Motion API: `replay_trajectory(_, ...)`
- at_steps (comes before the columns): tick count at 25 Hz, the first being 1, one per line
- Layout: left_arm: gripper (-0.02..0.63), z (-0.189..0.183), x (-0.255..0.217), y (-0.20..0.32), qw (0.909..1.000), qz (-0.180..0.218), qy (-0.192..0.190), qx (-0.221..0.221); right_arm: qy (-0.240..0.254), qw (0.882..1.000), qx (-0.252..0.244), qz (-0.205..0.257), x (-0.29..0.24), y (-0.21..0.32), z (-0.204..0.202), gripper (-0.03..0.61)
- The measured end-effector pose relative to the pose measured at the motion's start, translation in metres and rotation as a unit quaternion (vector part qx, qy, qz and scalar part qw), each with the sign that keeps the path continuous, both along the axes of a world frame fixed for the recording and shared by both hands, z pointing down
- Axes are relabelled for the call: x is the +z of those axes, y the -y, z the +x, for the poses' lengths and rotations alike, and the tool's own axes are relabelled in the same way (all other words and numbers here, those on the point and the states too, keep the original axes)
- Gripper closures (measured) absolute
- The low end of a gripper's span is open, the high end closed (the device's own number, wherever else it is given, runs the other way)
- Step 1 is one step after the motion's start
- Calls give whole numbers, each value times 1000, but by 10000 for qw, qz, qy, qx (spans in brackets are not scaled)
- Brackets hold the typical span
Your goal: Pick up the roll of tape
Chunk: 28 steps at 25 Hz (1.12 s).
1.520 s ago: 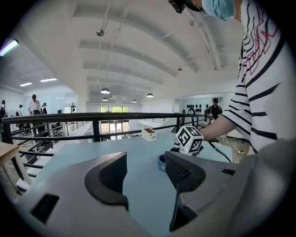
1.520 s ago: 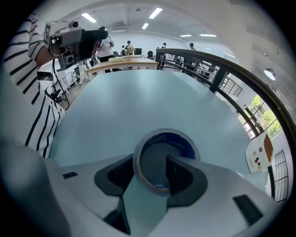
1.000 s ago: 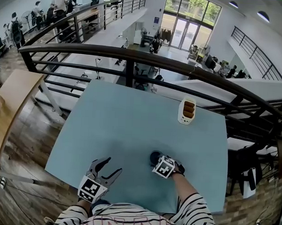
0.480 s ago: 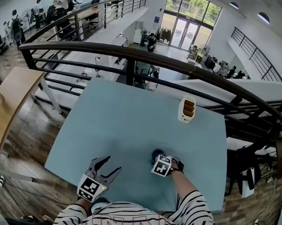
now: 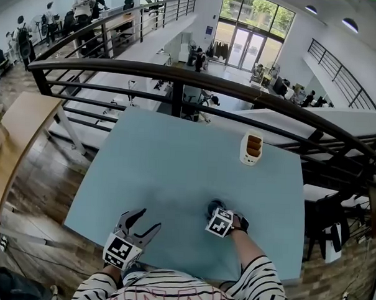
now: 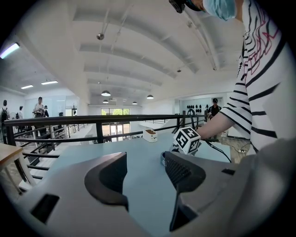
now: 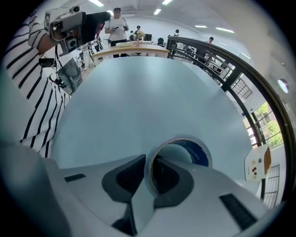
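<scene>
The roll of tape point(image 7: 200, 155), pale outside with a blue inner face, lies flat on the light blue table point(image 5: 174, 170) near its front right. My right gripper point(image 7: 149, 169) points steeply down over it. One pad is inside the ring and the other outside, and the jaws are closing on the roll's near wall. In the head view, most of the roll point(image 5: 215, 206) is hidden by that gripper point(image 5: 217, 211) and its marker cube. My left gripper point(image 5: 146, 220) hovers open and empty at the front left. Past its jaws point(image 6: 144, 166), a sliver of the roll point(image 6: 163, 159) shows.
A small white container point(image 5: 251, 149) with brown contents stands at the table's far right. A dark railing point(image 5: 179, 74) runs just behind the table's far edge, above a drop to a lower floor. The table's front edge lies close to my body.
The right gripper has rolled slightly and settled over the roll. The left gripper has kept still.
</scene>
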<state>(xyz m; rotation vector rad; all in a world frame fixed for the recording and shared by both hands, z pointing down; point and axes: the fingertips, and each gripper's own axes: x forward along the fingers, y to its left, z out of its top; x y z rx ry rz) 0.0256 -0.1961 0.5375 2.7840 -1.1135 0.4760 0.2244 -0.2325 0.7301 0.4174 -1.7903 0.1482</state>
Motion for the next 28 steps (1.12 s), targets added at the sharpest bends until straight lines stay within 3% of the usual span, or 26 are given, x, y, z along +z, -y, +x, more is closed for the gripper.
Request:
replay_trajectory(5, 377, -7, -4, -2, 10000, 5, 11, 94, 164, 9973, 590, 414, -6, 1, 1, 514)
replay_trajectory(9, 377, -10, -5, -1, 9997, 8, -1, 237, 536, 9868, 1282, 836, -24, 4, 0, 514)
replay_trajectory(19, 386, -11, -6, -3, 9976, 24, -41, 688, 1331, 9371, 2658, 1832, -84, 2, 7, 514)
replay_trajectory(23, 505, -21, -8, -5, 9970, 74, 42, 770, 1615, 9157, 3037, 2079, -103, -7, 3, 514)
replay_trajectory(28, 555, -36, -7, -3, 9973, 70, 80, 725, 1921, 8931, 3329, 2336, -124, -18, -11, 514)
